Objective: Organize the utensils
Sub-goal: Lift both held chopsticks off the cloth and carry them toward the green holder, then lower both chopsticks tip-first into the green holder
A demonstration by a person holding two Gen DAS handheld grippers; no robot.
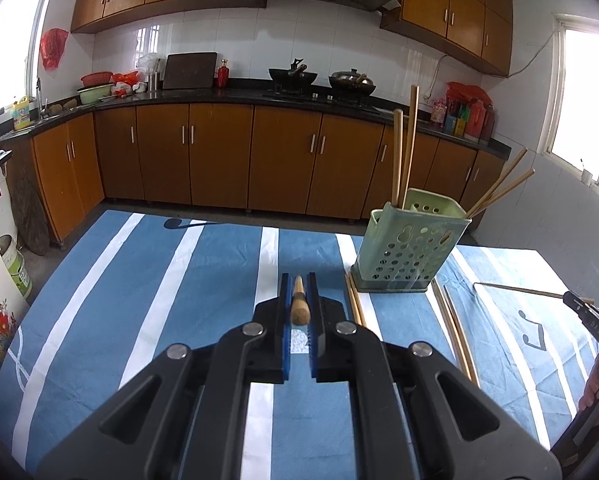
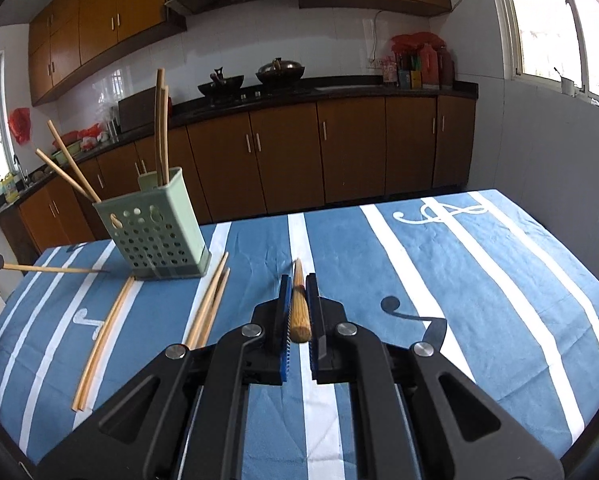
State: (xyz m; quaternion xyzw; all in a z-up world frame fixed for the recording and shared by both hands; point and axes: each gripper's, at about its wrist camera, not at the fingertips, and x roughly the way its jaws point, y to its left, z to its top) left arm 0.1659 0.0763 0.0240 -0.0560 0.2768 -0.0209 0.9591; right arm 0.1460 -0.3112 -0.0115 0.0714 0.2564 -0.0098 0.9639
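Both grippers clamp round wooden chopsticks.
My left gripper (image 1: 298, 286) and right gripper (image 2: 298, 285) each pinch one beside the perforated green plastic holder (image 1: 409, 246) on striped cloth (image 1: 159, 280).

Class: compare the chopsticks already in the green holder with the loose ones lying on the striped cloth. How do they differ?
The chopsticks in the green holder stand up, leaning out over its rim; the loose chopsticks lie flat on the striped cloth beside the holder. The holder's chopsticks are sorted, the loose ones are not yet. All look like plain light wood.
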